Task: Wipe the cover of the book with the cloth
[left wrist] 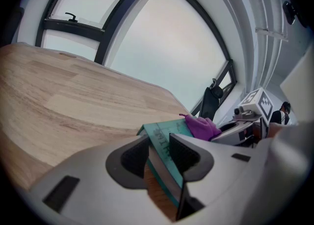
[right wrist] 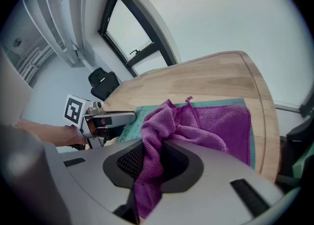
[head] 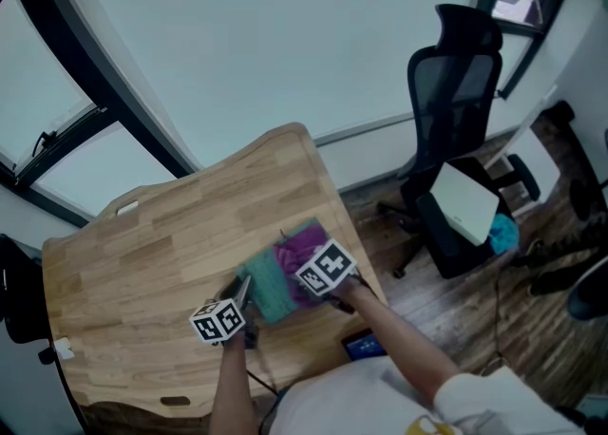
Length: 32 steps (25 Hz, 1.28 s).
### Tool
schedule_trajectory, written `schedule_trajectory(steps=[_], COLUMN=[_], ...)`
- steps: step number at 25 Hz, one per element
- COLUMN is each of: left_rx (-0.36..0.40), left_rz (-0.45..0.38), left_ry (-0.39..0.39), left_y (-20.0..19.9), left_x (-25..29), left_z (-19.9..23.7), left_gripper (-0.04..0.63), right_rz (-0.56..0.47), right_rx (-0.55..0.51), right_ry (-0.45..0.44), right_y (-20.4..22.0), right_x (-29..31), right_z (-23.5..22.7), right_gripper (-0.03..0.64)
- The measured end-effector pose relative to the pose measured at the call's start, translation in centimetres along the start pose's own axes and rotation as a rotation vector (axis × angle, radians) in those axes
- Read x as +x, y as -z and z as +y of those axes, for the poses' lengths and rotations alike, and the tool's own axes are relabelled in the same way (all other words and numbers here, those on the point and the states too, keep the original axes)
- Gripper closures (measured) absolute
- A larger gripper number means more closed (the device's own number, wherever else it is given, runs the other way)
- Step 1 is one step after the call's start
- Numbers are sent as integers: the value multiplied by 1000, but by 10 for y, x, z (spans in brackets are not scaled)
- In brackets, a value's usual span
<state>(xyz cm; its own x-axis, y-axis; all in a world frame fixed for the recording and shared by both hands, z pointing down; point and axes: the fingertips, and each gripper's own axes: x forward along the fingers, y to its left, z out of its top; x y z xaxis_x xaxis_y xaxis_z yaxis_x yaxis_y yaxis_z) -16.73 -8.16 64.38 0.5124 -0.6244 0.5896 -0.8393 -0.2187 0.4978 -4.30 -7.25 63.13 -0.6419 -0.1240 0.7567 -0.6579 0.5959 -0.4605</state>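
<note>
With fingers clamped, left gripper (left wrist: pixel 159 139) holds book (left wrist: pixel 169 128), right gripper (right wrist: pixel 153 144) holds cloth (right wrist: pixel 216 121).

Teal book (head: pixel 267 287) lies flat on the wooden table (head: pixel 142 253), purple cloth (head: pixel 296 255) half-bunched across its cover.
</note>
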Motion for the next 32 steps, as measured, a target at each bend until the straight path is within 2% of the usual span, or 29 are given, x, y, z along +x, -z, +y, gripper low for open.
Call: schedule_trajectory(steps=[20,26,32], left_rx=[1,0,7], left_rz=[1,-2,-7], left_ry=[-3,-1,-7], left_y=[0,-2,2], left_x=[0,1,-4], left_z=[1,1,-1], left_gripper=[463,463,463], right_rz=[-51,-59,-57], right_rx=[73,59,71], right_ry=[43,61,36], right_y=[2,1,8], right_x=[-19,-23,-29], right_z=[-27,-34,-30], right_gripper=[543,543,543])
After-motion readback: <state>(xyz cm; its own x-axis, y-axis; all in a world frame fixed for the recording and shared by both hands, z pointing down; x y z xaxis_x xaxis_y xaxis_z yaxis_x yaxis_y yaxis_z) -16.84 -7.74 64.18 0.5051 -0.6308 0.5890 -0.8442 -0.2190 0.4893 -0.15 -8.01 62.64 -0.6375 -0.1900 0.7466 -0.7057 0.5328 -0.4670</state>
